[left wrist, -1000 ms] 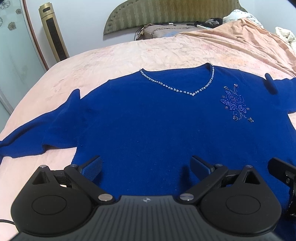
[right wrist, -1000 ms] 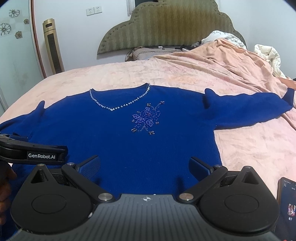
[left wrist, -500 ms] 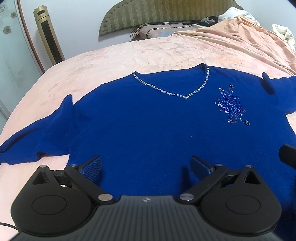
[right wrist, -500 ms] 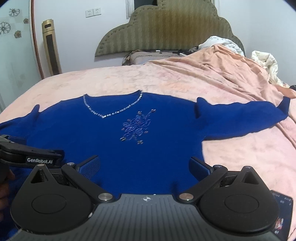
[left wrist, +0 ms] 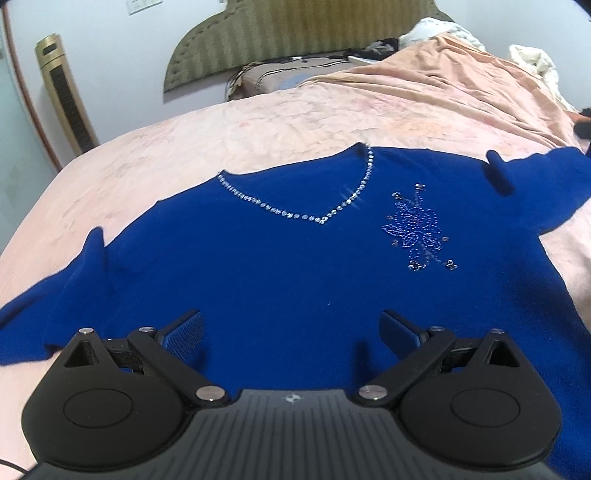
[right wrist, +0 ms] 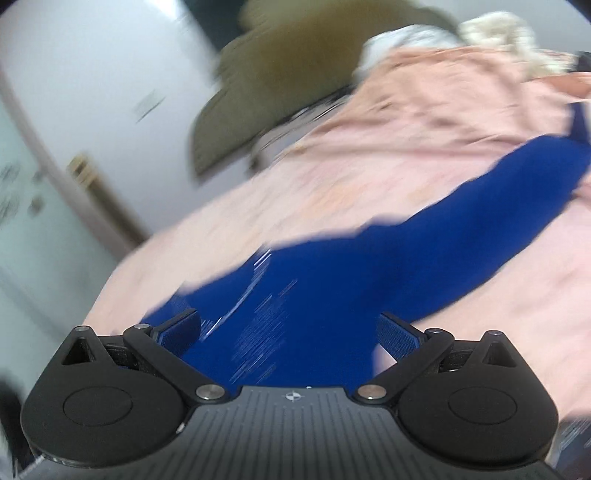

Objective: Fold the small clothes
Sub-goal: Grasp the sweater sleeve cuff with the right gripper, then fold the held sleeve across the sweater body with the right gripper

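Observation:
A royal-blue sweater point(left wrist: 280, 266) lies face up and spread flat on the bed, with a rhinestone V-neckline point(left wrist: 321, 218) and a beaded flower point(left wrist: 417, 232) on the chest. Its sleeves reach out to both sides. My left gripper point(left wrist: 291, 328) hovers open over the lower body of the sweater, holding nothing. The right wrist view is heavily motion-blurred and tilted. In it my right gripper point(right wrist: 288, 330) is open above the sweater point(right wrist: 314, 314), and the sweater's right sleeve point(right wrist: 498, 214) stretches away to the upper right.
A pink bedsheet point(left wrist: 258, 140) covers the bed. An olive headboard point(left wrist: 280, 33) and a pillow point(left wrist: 273, 79) stand at the far end. A gold tower fan point(left wrist: 66, 92) is at the left wall. Bunched bedding point(left wrist: 532, 62) lies far right.
The right gripper has swung quickly and tilted toward the right sleeve, blurring its view. The left gripper has shifted slightly, so the sweater now sits further right. Both stay open.

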Tool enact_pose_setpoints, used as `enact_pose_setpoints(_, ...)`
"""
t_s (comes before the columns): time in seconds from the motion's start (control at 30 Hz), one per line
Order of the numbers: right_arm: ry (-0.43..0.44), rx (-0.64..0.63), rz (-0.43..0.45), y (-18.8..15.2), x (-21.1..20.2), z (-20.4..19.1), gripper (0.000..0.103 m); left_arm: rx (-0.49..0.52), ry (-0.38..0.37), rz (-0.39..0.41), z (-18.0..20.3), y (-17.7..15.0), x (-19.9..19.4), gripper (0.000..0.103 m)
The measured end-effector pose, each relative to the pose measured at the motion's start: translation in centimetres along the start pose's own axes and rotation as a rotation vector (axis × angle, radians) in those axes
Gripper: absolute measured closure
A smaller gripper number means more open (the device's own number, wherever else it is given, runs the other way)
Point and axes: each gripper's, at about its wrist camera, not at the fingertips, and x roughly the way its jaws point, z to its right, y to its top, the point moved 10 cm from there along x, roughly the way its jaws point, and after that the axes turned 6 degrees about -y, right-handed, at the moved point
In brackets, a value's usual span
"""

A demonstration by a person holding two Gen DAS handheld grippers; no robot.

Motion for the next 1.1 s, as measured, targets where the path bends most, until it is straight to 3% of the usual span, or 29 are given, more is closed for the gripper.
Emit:
enact_pose_setpoints(0.1, -0.134, 0.086, 0.113, 5.3, 0.3, 7.4, 0.001, 0.010, 0.002, 0.008, 0.2, 0.3, 0.1, 0.001)
enact_pose_setpoints(0.17, -0.283, 0.095, 0.215, 8.8, 0.5, 13.4, 0.001, 0.016, 0.003, 0.007, 0.4, 0.4, 0.3, 0.001)
enact_pose_setpoints(0.27, -0.509, 0.060, 0.221, 11.9, 1.6, 20.9, 0.002, 0.036, 0.008, -0.002, 0.6, 0.5, 0.7, 0.001)
enact_pose_setpoints(0.37, -0.555, 0.153, 0.249, 13.7, 2.1, 25.9, 0.008, 0.059, 0.025, 0.000, 0.8, 0.6, 0.9, 0.001)
enact_pose_setpoints(0.4, -0.522, 0.181, 0.260, 14.2, 2.4, 26.8, 0.009, 0.067, 0.030, -0.001, 0.9, 0.7, 1.0, 0.001)
enact_pose_setpoints(0.47, -0.492, 0.210, 0.264, 14.9, 3.3, 27.9, 0.016, 0.078, 0.039, -0.004, 1.0, 0.9, 1.3, 0.001)
enact_pose_setpoints(0.6, -0.536, 0.199, 0.259, 16.6, 4.8, 29.7, 0.026, 0.087, 0.055, -0.013, 1.0, 1.1, 1.8, 0.001)
enact_pose_setpoints(0.63, -0.569, 0.205, 0.237, 16.7, 5.4, 30.3, 0.036, 0.087, 0.058, -0.014, 1.0, 1.1, 1.9, 0.001)
enact_pose_setpoints(0.67, -0.594, 0.216, 0.222, 17.0, 6.0, 31.1, 0.060, 0.088, 0.059, -0.014, 0.9, 1.2, 2.0, 0.001)
enact_pose_setpoints(0.7, -0.619, 0.237, 0.212, 17.0, 6.2, 31.6, 0.074, 0.088, 0.061, -0.014, 0.9, 1.2, 2.0, 0.001)
enact_pose_setpoints(0.73, -0.630, 0.254, 0.212, 17.1, 6.2, 32.2, 0.094, 0.090, 0.062, -0.014, 0.8, 1.3, 2.1, 0.001)
enact_pose_setpoints(0.87, -0.588, 0.274, 0.273, 17.6, 3.9, 31.4, 0.095, 0.089, 0.064, -0.012, 0.7, 1.4, 2.2, 0.001)
enact_pose_setpoints(1.1, -0.715, 0.143, 0.441, 20.7, -2.9, 28.6, 0.095, 0.070, 0.064, 0.004, -0.3, 1.1, 1.6, 0.001)
